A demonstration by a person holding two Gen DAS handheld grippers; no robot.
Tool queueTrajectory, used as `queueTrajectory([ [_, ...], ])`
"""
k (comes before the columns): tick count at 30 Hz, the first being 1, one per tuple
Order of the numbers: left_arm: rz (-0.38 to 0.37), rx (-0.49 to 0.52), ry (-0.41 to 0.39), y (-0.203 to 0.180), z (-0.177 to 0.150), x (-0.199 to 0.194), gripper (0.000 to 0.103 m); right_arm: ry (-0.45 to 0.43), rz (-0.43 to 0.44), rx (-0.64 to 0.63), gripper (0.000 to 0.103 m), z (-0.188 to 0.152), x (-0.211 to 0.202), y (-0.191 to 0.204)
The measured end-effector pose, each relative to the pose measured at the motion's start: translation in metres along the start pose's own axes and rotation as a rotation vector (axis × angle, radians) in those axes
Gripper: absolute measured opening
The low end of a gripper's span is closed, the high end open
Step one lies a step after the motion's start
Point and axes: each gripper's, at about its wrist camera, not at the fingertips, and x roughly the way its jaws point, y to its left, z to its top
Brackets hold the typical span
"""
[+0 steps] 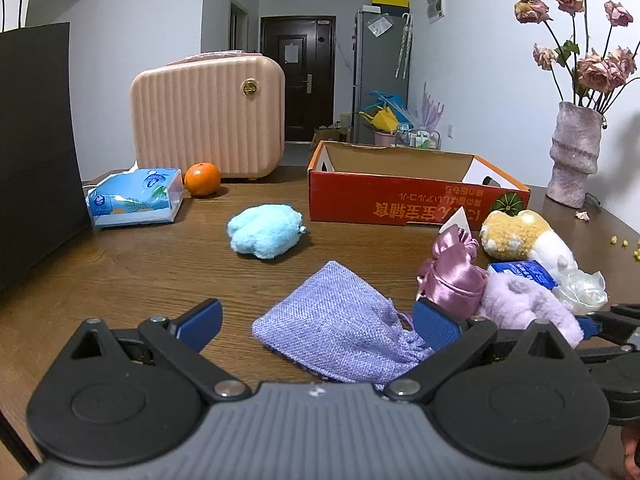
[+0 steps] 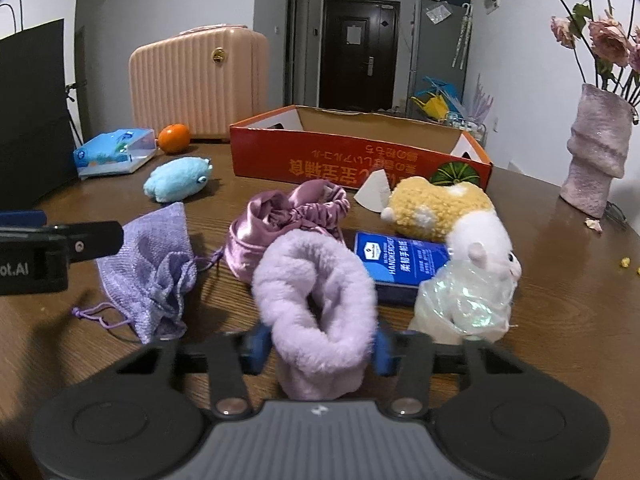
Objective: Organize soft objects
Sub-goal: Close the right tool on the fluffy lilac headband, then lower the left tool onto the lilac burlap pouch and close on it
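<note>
My left gripper (image 1: 316, 326) is open around a lilac woven drawstring pouch (image 1: 340, 330) lying on the wooden table; the pouch also shows in the right wrist view (image 2: 154, 264). My right gripper (image 2: 318, 350) is shut on a fluffy lilac ring (image 2: 316, 304), which also shows in the left wrist view (image 1: 528, 304). Beyond lie a pink satin pouch (image 2: 280, 228), a yellow and white plush (image 2: 444, 208), a white plush in shiny wrap (image 2: 472, 292) and a light blue plush (image 1: 264, 230).
An open red cardboard box (image 1: 400, 200) stands mid-table. A blue handkerchief pack (image 2: 404, 264), a tissue pack (image 1: 136, 198), an orange (image 1: 203, 179), a pink case (image 1: 208, 116), a black bag (image 1: 36, 152) and a vase of dried roses (image 1: 574, 152) surround it.
</note>
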Motion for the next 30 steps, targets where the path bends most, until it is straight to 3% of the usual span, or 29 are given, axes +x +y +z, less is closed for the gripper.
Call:
queueTrajectory([
  [6, 0.003, 0.009, -0.001, -0.002, -0.001, 0.000, 0.103, -0.016, 0.023, 0.025, 0.026, -0.001, -0.003, -0.005],
  [18, -0.008, 0.022, 0.027, -0.007, 0.000, 0.007, 0.103, -0.111, -0.013, 0.107, 0.025, -0.002, -0.025, -0.024],
  [30, 0.013, 0.086, 0.099, -0.016, 0.010, 0.036, 0.103, -0.139, -0.029, 0.132, 0.025, -0.004, -0.028, -0.031],
])
